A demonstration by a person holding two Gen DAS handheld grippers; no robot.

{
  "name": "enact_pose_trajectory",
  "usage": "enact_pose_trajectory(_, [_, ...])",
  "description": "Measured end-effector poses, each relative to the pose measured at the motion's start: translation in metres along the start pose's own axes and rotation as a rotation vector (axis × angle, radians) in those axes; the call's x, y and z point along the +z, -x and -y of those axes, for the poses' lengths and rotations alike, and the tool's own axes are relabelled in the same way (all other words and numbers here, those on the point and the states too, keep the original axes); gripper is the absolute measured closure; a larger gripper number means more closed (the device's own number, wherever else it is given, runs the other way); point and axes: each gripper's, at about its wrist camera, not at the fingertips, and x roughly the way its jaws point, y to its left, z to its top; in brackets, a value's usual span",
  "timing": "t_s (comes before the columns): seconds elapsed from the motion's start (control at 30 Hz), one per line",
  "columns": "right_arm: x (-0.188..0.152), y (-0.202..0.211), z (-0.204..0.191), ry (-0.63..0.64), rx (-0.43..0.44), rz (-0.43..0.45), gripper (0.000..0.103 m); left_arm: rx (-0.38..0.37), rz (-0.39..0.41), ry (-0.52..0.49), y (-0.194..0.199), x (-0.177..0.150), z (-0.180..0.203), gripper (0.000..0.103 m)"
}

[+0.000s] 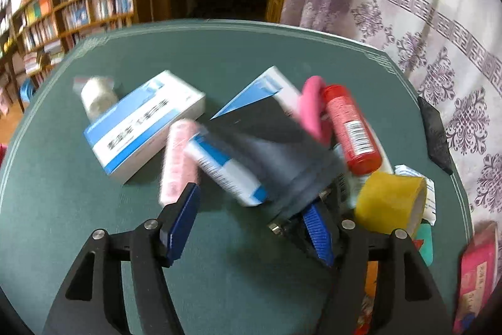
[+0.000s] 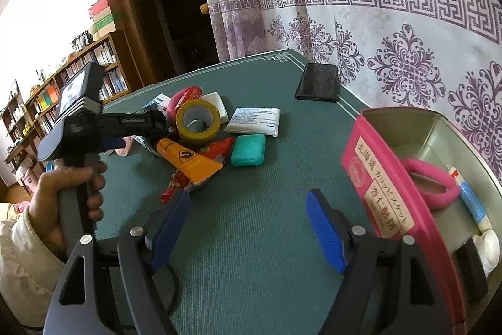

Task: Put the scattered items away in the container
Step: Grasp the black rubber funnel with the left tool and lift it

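Note:
My left gripper [image 1: 251, 218] is open above the green table, its fingers on either side of a blurred blue-and-white box [image 1: 226, 168] and a dark grey object [image 1: 282, 159]. A pink roll [image 1: 177, 159], a larger blue-and-white box [image 1: 144, 121], a red bottle [image 1: 351, 127] and yellow tape [image 1: 389, 203] lie around it. My right gripper [image 2: 248, 228] is open and empty over bare table. The pink tin [image 2: 386, 197] stands to its right and holds a pink ring [image 2: 436, 190] and a tube [image 2: 470, 203]. The pile shows yellow tape [image 2: 197, 121], an orange tube [image 2: 191, 159] and green soap [image 2: 248, 149].
A black phone [image 2: 318, 82] lies at the table's far right edge by the curtain. A white packet [image 2: 254, 120] lies behind the soap. The left hand-held gripper body [image 2: 94, 127] reaches over the pile. Bookshelves [image 1: 78, 5] stand beyond the table on the left.

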Motion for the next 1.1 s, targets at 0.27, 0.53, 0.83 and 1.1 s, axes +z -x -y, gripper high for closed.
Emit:
enact_pose_trajectory(0.27, [-0.002,-0.002,-0.006,0.016,0.013,-0.01,0.023,0.025,0.008,0.04,0.015,-0.009,-0.037,0.035])
enact_pose_trajectory(0.53, [-0.003,-0.005,-0.004,0.002,0.017,-0.024,0.023,-0.039,0.044,-0.066,0.042,-0.031,-0.035,0.035])
enact_pose_trajectory(0.83, [-0.004,-0.007,-0.007,0.007,0.027,-0.039,0.023,-0.056,0.082,-0.178,0.051,-0.035,-0.017,0.035])
enact_pose_trajectory(1.1, [-0.002,-0.009,-0.011,0.005,0.031,-0.053,0.023,-0.066,0.019,-0.194,0.021,-0.028,-0.016,0.035])
